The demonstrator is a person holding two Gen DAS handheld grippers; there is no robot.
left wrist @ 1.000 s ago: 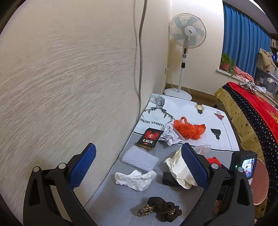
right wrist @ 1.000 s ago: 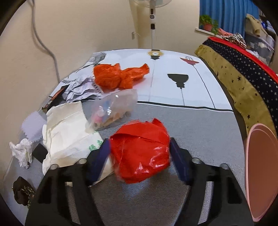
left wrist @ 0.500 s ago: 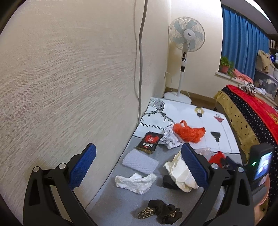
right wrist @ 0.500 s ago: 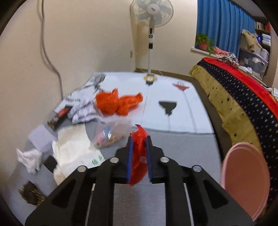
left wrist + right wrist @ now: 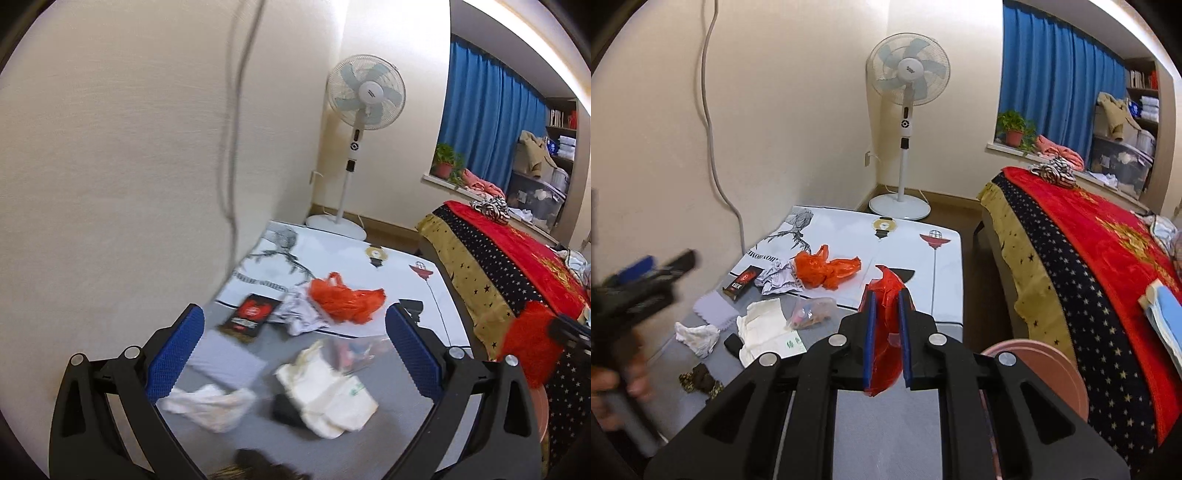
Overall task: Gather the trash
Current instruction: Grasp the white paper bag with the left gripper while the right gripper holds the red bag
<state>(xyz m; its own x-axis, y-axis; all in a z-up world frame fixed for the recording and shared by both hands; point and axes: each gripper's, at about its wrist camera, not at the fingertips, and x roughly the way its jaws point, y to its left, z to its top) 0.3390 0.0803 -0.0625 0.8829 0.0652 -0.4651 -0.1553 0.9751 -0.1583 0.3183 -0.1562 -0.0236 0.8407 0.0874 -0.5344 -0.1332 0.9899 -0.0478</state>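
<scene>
My right gripper (image 5: 886, 314) is shut on a red plastic bag (image 5: 888, 284), held squeezed between the blue pads high above the floor. In the left wrist view that red bag (image 5: 528, 339) shows blurred at the right edge. My left gripper (image 5: 293, 317) is open and empty, low over the grey mat. Below it lie a white tissue (image 5: 210, 402), a white paper bag (image 5: 325, 387), a clear bag (image 5: 354, 347), a black packet (image 5: 251, 314) and an orange bag (image 5: 347, 299). The right wrist view shows the left gripper (image 5: 646, 273) blurred in a hand (image 5: 613, 380).
A pink basin (image 5: 1038, 365) stands on the floor beside the bed (image 5: 1089, 240) on the right. A wall with a hanging cable (image 5: 713, 129) closes the left side. A standing fan (image 5: 908, 74) is in the far corner. A dark cloth (image 5: 698, 380) lies nearest on the mat.
The right gripper closed on the red bag and lifted it well clear of the mat. The left gripper, still open, shifted forward and slightly lower over the trash.
</scene>
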